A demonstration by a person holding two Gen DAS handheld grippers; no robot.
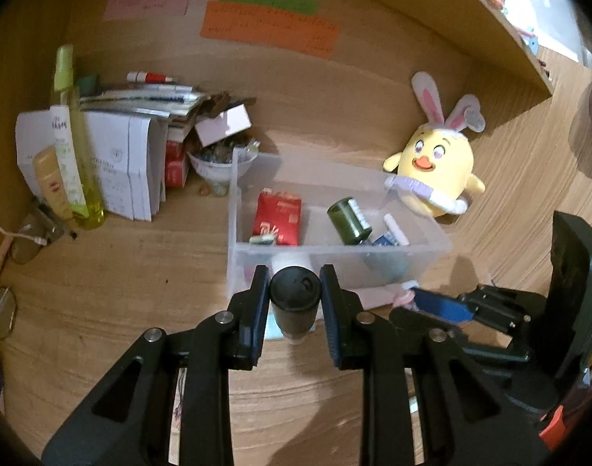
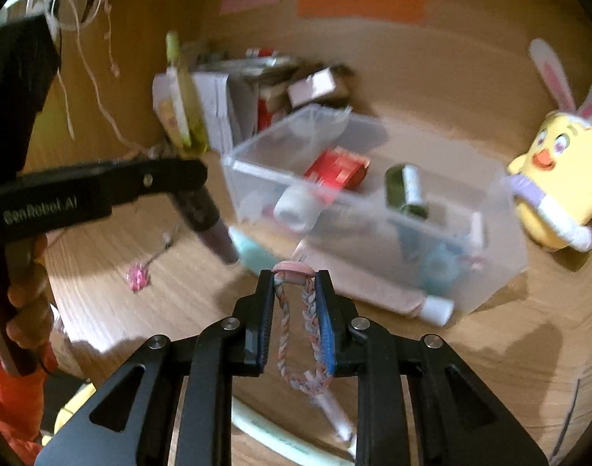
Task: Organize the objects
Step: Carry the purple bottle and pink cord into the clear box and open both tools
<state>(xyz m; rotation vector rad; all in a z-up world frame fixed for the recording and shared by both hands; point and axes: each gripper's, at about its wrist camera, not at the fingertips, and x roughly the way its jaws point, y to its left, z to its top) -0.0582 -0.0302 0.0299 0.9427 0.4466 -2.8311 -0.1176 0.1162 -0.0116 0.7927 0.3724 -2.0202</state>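
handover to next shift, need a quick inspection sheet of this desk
surface: wooden desk, bare patches in front
job's things: clear bin holding red packet and green bottle
clutter: paper stack, spray bottle, chick plush, glasses
grippers: left gripper shut on dark tube; right gripper shut on braided loop
cables: cord at left edge
surroundings: coloured notes on back panel

Cluttered home desk nook: plush chick (image 1: 436, 167), sticky notes (image 1: 269, 25), papers (image 1: 117, 155).
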